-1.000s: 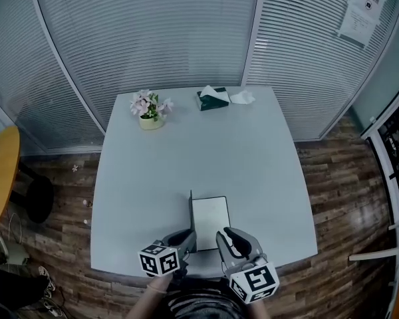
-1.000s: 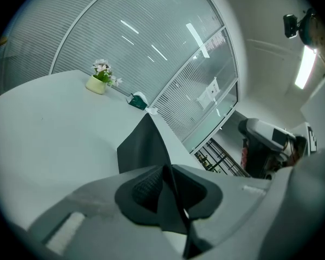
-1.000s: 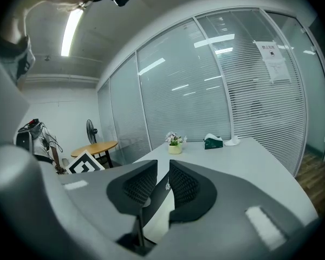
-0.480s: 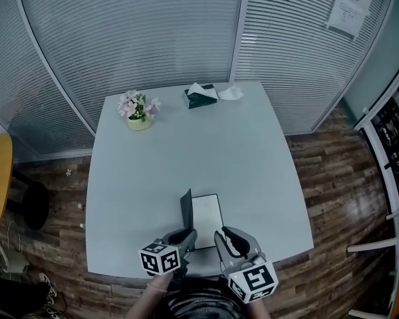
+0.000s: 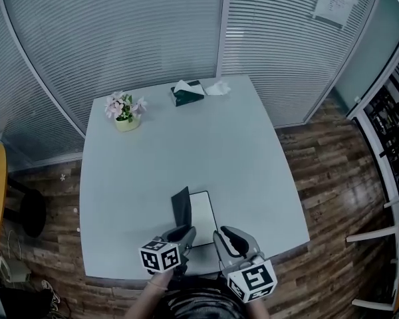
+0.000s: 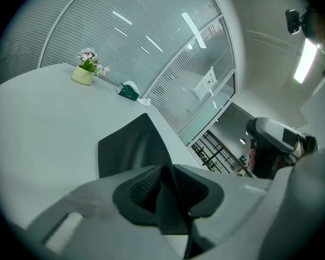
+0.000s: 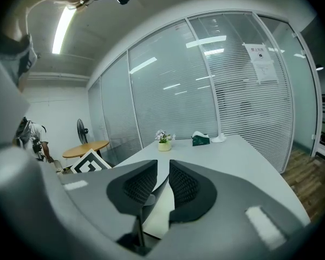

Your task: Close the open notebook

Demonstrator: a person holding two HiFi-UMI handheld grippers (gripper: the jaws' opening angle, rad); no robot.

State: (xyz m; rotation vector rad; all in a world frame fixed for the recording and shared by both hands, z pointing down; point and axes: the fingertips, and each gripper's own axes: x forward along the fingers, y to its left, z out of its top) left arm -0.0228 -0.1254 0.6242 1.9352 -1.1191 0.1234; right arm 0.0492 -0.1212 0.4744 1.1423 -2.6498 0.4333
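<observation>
1. Our left gripper (image 6: 165,169) has just been opening its jaws. The cover (image 6: 131,150) passes between them but is not pinched, we think so that it can fall shut.
2. The right gripper (image 7: 162,169), just beside, is parted and empty, maybe ready to press.
3. The notebook (image 5: 203,219) lies directly ahead of both, its cover half raised over the page.
4. Far ahead stand a plant (image 5: 123,111) and a tissue box (image 5: 186,93).

— What colours do we have on the bench (image 5: 186,151)?
— It's pale grey-blue. We see the notebook (image 5: 201,216) with a white page and a black cover, pink flowers (image 5: 124,104) in a cream pot (image 5: 127,123), and a dark green tissue box (image 5: 187,95).
— Around it?
— Finely striped blinds (image 5: 120,38). The floor (image 5: 332,178) looks like brown wood-grain, we think.
</observation>
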